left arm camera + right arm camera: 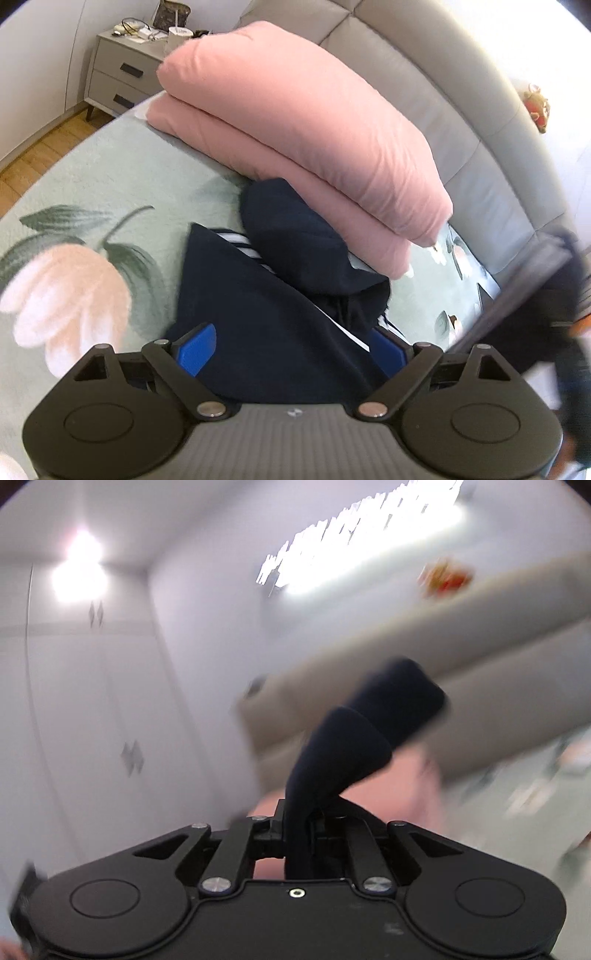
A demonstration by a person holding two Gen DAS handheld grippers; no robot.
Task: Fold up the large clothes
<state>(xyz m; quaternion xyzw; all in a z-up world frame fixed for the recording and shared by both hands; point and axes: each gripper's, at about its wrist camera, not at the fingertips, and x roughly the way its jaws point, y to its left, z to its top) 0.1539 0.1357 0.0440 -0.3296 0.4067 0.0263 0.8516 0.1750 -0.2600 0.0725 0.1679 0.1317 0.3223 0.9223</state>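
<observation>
A dark navy garment [266, 317] with white stripes lies on the green floral bedspread [110, 177], its hood against the pink pillows [295, 122]. My left gripper [291, 350] is open, its blue pads [195, 349] wide apart on either side of the navy cloth, just above it. In the blurred right wrist view my right gripper [297, 823] is shut on a fold of the navy garment [332, 760] and holds it up in the air, with the cloth standing out ahead of the jaws.
Two stacked pink pillows lean on the grey padded headboard [443, 110]. A grey nightstand [118, 70] with clutter stands at the far left on the wooden floor [44, 147]. The right wrist view shows a white wardrobe [92, 701] and the headboard [480, 635].
</observation>
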